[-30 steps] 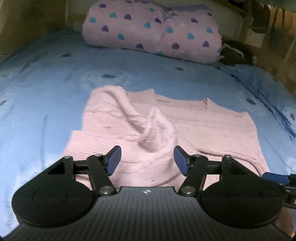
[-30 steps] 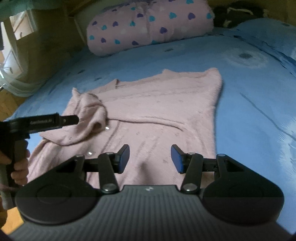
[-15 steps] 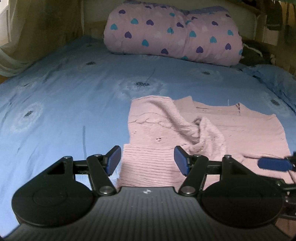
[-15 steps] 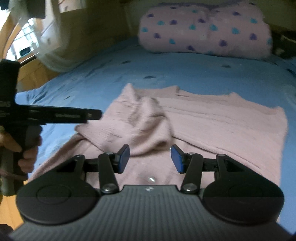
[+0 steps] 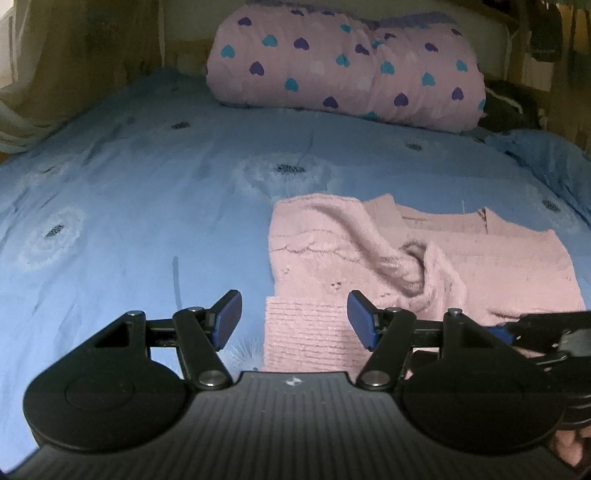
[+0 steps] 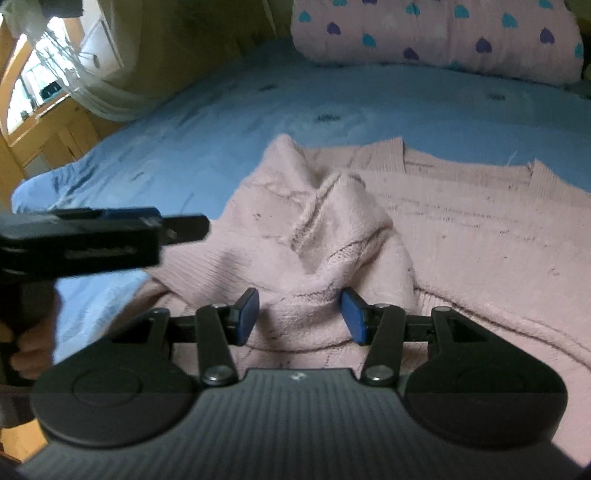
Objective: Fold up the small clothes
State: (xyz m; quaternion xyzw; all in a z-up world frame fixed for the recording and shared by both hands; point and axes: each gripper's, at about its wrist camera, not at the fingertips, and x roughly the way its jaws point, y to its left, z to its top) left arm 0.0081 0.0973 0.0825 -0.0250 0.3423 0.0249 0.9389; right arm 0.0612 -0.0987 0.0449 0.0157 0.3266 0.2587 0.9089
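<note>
A pink knitted sweater (image 5: pixel 480 258) (image 6: pixel 480 240) lies spread on the blue bedspread (image 5: pixel 129 221), one sleeve folded across its body into a bunched hump (image 6: pixel 332 229). My left gripper (image 5: pixel 293 319) hovers open over the sweater's ribbed hem corner (image 5: pixel 303 332), nothing between its blue pads. My right gripper (image 6: pixel 299 317) is open just above the bunched sleeve, pads not pressing the knit. In the right wrist view the left gripper shows from the side (image 6: pixel 110 236), held by a hand (image 6: pixel 33 350). The right gripper's tip shows at the right edge (image 5: pixel 546 325) of the left wrist view.
A rolled pink quilt with hearts (image 5: pixel 343 70) (image 6: pixel 443 33) lies across the head of the bed. A dark bundle (image 5: pixel 509 107) sits at the far right. Curtain and wooden furniture (image 6: pixel 55 92) stand past the bed's left edge. Bare bedspread stretches left of the sweater.
Both grippers shifted left across the bed. The left now sits over the sweater's hem corner instead of its middle. The right came in over the bunched sleeve. Jaw gaps look unchanged.
</note>
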